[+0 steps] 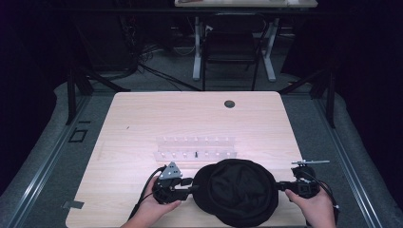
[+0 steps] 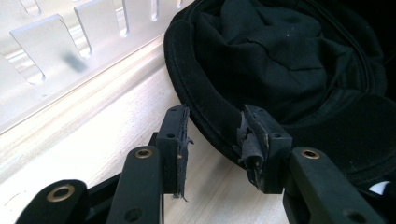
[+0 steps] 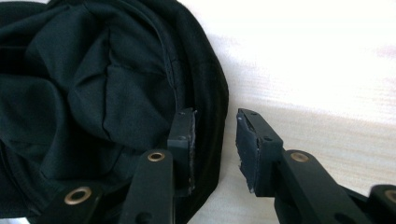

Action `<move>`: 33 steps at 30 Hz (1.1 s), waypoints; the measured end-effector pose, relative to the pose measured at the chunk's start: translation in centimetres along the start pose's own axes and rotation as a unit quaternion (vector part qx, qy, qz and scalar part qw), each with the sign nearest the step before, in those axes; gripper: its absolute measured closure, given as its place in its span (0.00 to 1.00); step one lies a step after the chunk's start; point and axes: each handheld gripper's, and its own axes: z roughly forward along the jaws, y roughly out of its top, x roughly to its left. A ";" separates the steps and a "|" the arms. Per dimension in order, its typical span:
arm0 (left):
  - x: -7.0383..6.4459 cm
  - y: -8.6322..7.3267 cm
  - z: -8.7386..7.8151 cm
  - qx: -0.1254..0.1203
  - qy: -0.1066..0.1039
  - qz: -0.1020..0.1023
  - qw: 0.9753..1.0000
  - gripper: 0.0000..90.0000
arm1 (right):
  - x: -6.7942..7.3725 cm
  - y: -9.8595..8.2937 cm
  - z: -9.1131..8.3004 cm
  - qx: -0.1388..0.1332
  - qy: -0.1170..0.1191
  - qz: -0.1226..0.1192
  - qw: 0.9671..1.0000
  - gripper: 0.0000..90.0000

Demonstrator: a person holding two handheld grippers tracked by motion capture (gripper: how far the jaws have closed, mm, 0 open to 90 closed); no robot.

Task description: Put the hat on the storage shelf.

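A black hat [image 1: 237,191] is seen lying upside down on the near edge of the pale wooden worktop [image 1: 142,118], its hollow crown facing up and its brim spread around it. The left hand-held gripper [image 1: 194,182] is held at the hat's left side and the right hand-held gripper [image 1: 279,185] at its right side, each gripped by one of the person's hands. In the left gripper view, the left hand-held gripper [image 2: 215,140] is shown with its jaws parted, the brim's edge lying between them; whether the pads touch the fabric cannot be told. In the right gripper view, the right hand-held gripper [image 3: 215,144] is likewise parted, one jaw set inside the brim and the other over bare wood. Just beyond the hat, a clear slotted rack [image 1: 196,147] is placed across the worktop. A small dark round grommet [image 1: 229,103] is set near the far edge.
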 end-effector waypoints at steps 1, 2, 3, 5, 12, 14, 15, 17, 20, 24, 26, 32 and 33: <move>0.0 0.0 0.0 0.000 -0.005 0.000 1.000 0.69 | 0.0 0.1 0.1 0.005 -0.001 0.002 1.000 0.75; 0.0 -0.1 0.0 -0.004 -0.003 0.000 1.000 0.69 | -0.1 0.2 0.2 0.009 -0.002 0.002 1.000 0.75; 0.0 -0.1 0.0 -0.003 -0.004 0.001 1.000 0.69 | -0.1 0.3 0.3 0.018 -0.003 0.007 1.000 0.75; 0.0 -0.1 0.0 -0.001 -0.002 0.002 1.000 0.69 | -0.1 0.4 0.5 0.025 -0.002 0.008 1.000 0.75; 0.1 -0.3 0.0 -0.002 -0.002 0.001 1.000 0.69 | -0.3 0.6 1.2 0.037 0.000 0.015 0.999 0.76; 0.1 -0.3 0.1 -0.002 -0.002 0.001 1.000 0.69 | -0.5 0.6 1.4 0.042 0.007 0.019 0.999 0.78; 0.1 -0.3 0.1 -0.002 -0.002 0.000 1.000 0.70 | -0.6 0.7 1.3 0.050 -0.006 0.014 0.999 0.78; 0.1 -0.3 0.1 -0.003 -0.003 -0.001 1.000 0.70 | -0.9 0.7 1.7 0.046 0.017 0.031 0.998 0.78; 0.1 -0.3 0.1 -0.002 -0.001 -0.001 1.000 0.70 | -1.1 0.8 2.0 0.051 0.022 0.037 0.998 0.78; 0.0 -0.3 0.1 -0.003 0.008 0.002 1.000 0.70 | -1.2 0.9 2.7 0.071 0.036 0.039 0.996 0.79; 0.0 -0.3 0.2 -0.004 0.003 0.002 1.000 0.70 | -1.1 0.9 3.0 0.071 0.033 0.042 0.996 0.79; 0.0 -0.3 0.2 -0.007 0.005 0.002 1.000 0.70 | -0.9 1.1 3.4 0.085 0.034 0.039 0.995 0.85; 0.0 -0.3 0.2 -0.007 0.005 0.001 1.000 0.70 | -0.9 1.1 3.5 0.086 0.035 0.040 0.995 0.86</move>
